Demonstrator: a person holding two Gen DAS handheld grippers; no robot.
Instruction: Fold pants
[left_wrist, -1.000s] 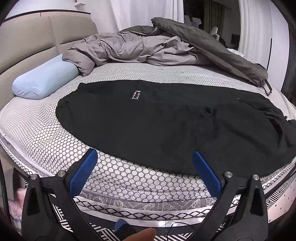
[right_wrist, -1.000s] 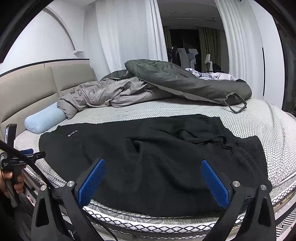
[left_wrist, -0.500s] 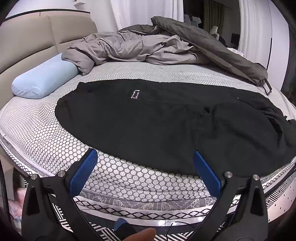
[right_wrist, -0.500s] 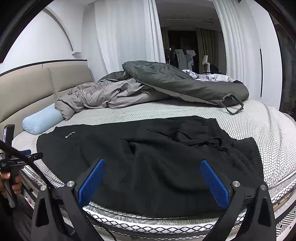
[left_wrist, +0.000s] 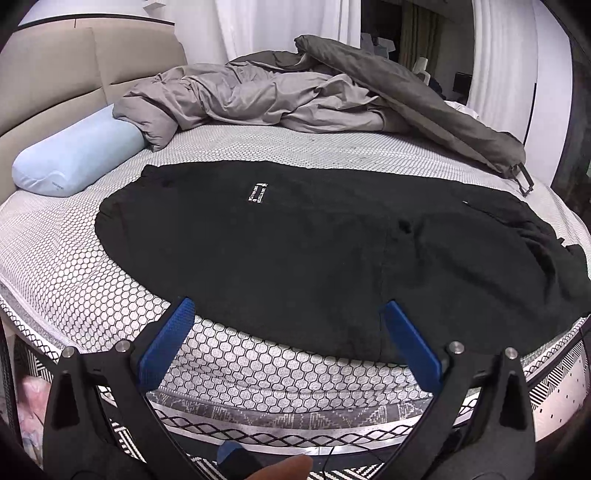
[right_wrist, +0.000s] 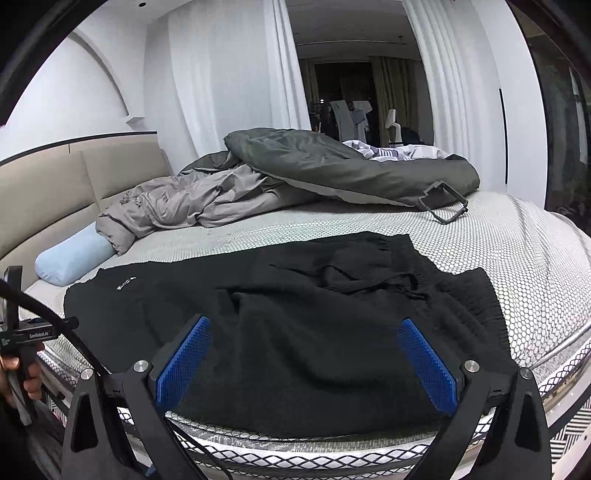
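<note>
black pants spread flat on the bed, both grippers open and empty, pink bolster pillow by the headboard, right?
Not quite: the bolster pillow is light blue, not pink, as the left wrist view shows. The black pants do lie on the bed, with left gripper and right gripper open and empty.

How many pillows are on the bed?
1. A light blue bolster pillow lies at the head of the mattress, against the beige headboard, its far end touching the rumpled grey duvet. Others could be hidden beneath that duvet.
</note>
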